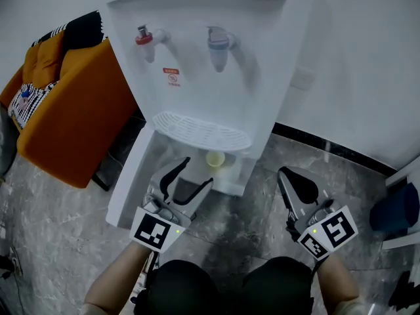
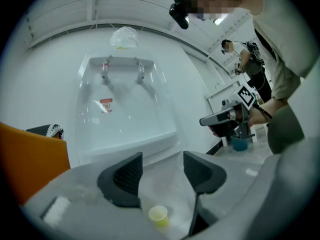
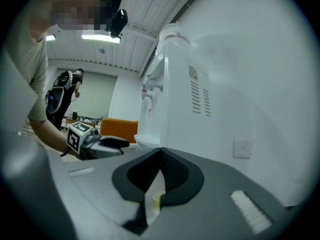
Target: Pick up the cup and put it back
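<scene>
Now the cup (image 1: 215,159) sits just beyond the parted left tongs (image 1: 195,173).

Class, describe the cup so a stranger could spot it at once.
Start at the white water dispenser. Under its ribbed drip tray is a recess where the cup stands alone. It is small and pale yellow against all that white.

One small pale-yellow cup (image 1: 215,158), upright, mouth open upward, standing just below centre of the head view.
</scene>
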Demonstrator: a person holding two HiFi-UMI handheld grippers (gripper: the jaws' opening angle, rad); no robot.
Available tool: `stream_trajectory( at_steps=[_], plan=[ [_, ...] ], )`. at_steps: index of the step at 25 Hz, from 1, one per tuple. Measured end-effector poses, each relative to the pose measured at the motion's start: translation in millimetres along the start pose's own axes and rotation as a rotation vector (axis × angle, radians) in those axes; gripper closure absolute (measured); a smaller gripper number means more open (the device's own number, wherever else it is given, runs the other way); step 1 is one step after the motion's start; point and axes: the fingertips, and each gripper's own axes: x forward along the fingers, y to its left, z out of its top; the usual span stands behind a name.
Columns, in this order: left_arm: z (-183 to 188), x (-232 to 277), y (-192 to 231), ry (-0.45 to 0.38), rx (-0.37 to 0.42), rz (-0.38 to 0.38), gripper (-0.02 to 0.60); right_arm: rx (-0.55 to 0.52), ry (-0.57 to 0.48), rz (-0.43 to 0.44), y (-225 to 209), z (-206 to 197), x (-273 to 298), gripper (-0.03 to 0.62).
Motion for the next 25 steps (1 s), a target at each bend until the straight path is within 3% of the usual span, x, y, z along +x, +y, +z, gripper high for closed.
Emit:
stream_trajectory(
  at_steps=[6, 11, 16, 25],
  plan=[
    [-36, 34, -7, -0.003, -0.045, -0.015, 0.328, 0.021, 0.004, 0.002, -11, -33, 16, 0.591],
    [-81, 62, -2, 0.033, 0.003, -0.016, 0.323, 0.019, 0.010, 0.001, -18, -63, 23, 0.591],
    [-135, 84, 13, 0.111, -0.068, 0.022, 0.310, 0.060, -0.013, 0.016, -11, -89, 33, 0.591],
    [-215, 118, 20, 0.232, -0.093, 0.059, 0.259, 0.102, 0.009, 0.094, 14, -129, 62, 0.591]
  ],
)
